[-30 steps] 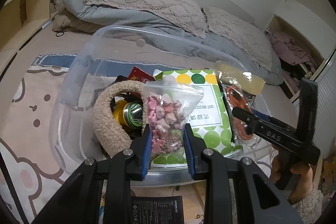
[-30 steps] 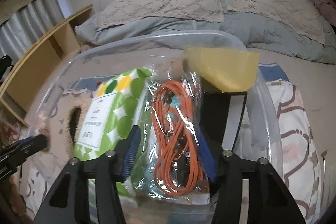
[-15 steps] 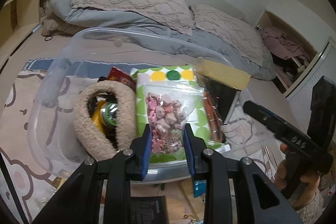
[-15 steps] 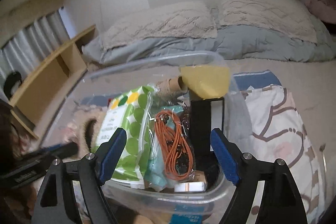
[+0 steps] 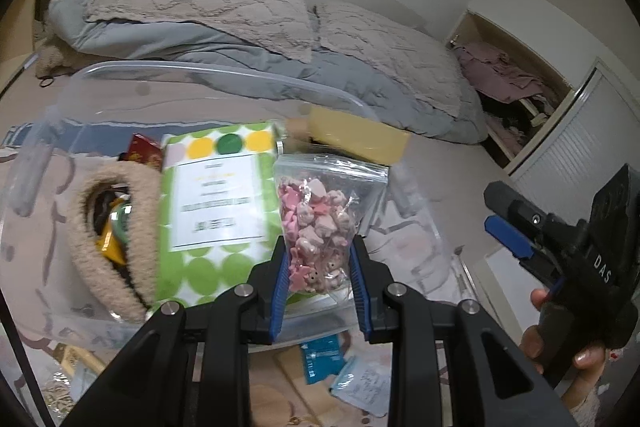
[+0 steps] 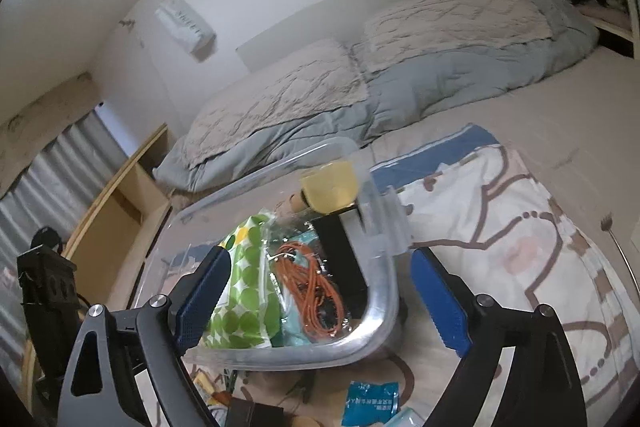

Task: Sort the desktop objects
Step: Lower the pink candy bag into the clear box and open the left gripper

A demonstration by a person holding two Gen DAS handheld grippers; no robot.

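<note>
My left gripper [image 5: 320,267] is shut on a clear zip bag of small pink pieces [image 5: 316,211], held upright over the near rim of the clear plastic bin [image 5: 224,71]. My right gripper [image 6: 320,301] has its jaws opening wide and grips nothing; past its pads I see the bin's near corner [image 6: 380,319]. The bag with the orange cable [image 6: 316,291] lies in the bin beside a green-dotted packet [image 6: 244,291] and a black box [image 6: 340,247]. In the left wrist view a hand holds the right gripper [image 5: 516,227] at the right, clear of the bin.
A fuzzy beige pouch [image 5: 116,247] and a yellow pad [image 5: 360,137] also sit in the bin. Small blue packets [image 6: 370,401] lie on the patterned mat in front of it. A fork [image 6: 616,243] lies to the right. A bed with pillows [image 5: 200,3] fills the background.
The right gripper let go of the orange cable bag, opened wide, and pulled back and up while rolling. The left gripper moved right along the bin, still holding the pink bag.
</note>
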